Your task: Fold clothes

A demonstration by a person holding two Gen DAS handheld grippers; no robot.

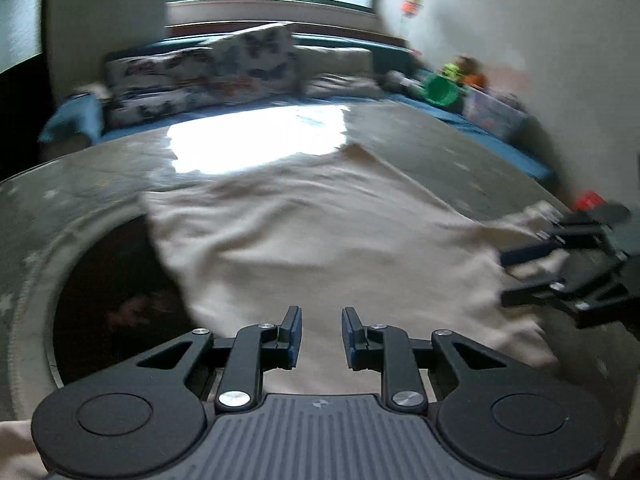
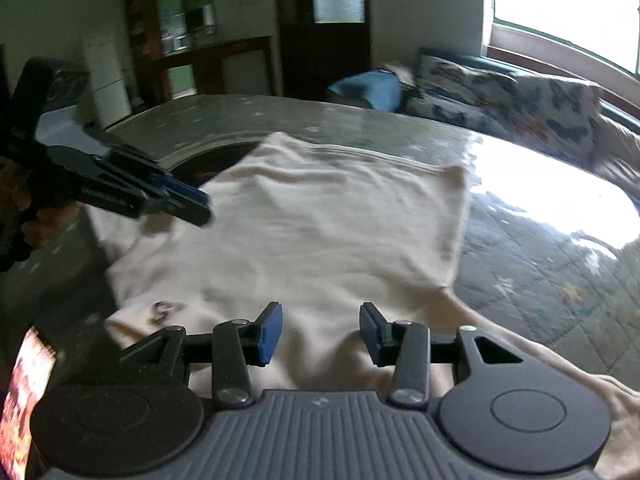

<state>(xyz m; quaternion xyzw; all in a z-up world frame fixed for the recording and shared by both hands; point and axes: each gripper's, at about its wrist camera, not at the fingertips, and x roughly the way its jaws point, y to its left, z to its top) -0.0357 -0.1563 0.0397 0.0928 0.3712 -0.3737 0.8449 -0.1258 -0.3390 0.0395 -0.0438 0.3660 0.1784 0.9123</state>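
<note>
A cream garment (image 1: 320, 232) lies spread out and wrinkled on a grey quilted surface (image 1: 60, 208); in the right wrist view the garment (image 2: 320, 220) fills the middle, with a small dark mark (image 2: 164, 310) near its close left edge. My left gripper (image 1: 320, 332) hovers over the garment's near edge with a narrow gap and nothing pinched between its pads. From the right wrist view, the left gripper (image 2: 200, 206) is at the garment's left side. My right gripper (image 2: 320, 330) stands open over a raised fold of cloth. It appears at the garment's right corner in the left wrist view (image 1: 506, 280).
A dark round patch (image 1: 120, 280) sits in the quilt left of the garment. Butterfly-print cushions (image 1: 208, 72), a blue cushion (image 2: 368, 90) and a green round toy (image 1: 440, 90) line the far side under a bright window. A cabinet and door (image 2: 320, 40) stand behind.
</note>
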